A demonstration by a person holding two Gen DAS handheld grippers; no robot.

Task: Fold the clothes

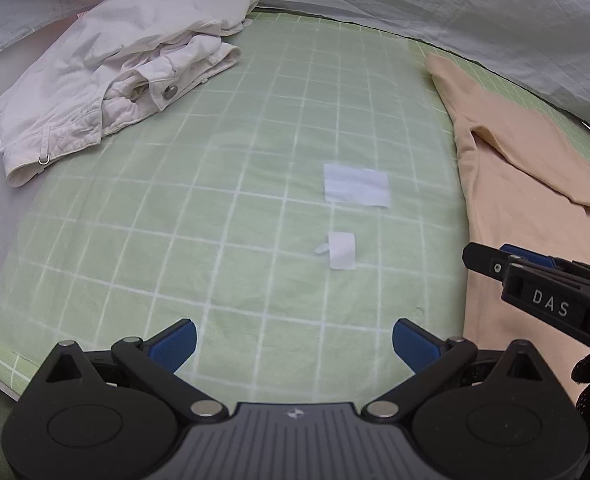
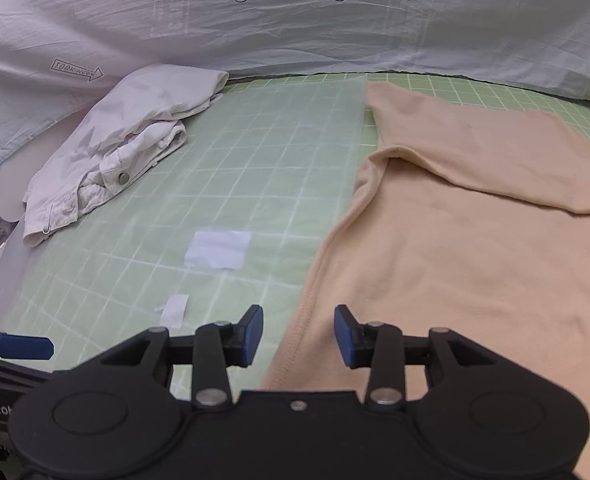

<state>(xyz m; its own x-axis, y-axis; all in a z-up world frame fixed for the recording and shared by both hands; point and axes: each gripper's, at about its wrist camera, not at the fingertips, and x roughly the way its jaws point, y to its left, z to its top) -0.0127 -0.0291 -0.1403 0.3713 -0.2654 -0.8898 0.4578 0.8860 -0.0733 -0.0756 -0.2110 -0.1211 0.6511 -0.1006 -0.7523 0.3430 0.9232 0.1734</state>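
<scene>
The right claw (image 2: 298,334) stands partly spread with nothing pinched, its blue pads hanging over the left hem of the peach top (image 2: 467,248), which lies flat on the green grid mat (image 2: 231,184) and runs off to the right. The left claw (image 1: 294,344) is spread wide and empty over bare mat, the peach top just to its right. The left wrist view shows the white trousers (image 1: 107,68) close up, crumpled, with a metal button and a small ring; the right wrist view shows far more of the peach top: smooth cloth with one folded ridge near its far end. Two white paper scraps (image 1: 357,186) lie on the mat between the garments
</scene>
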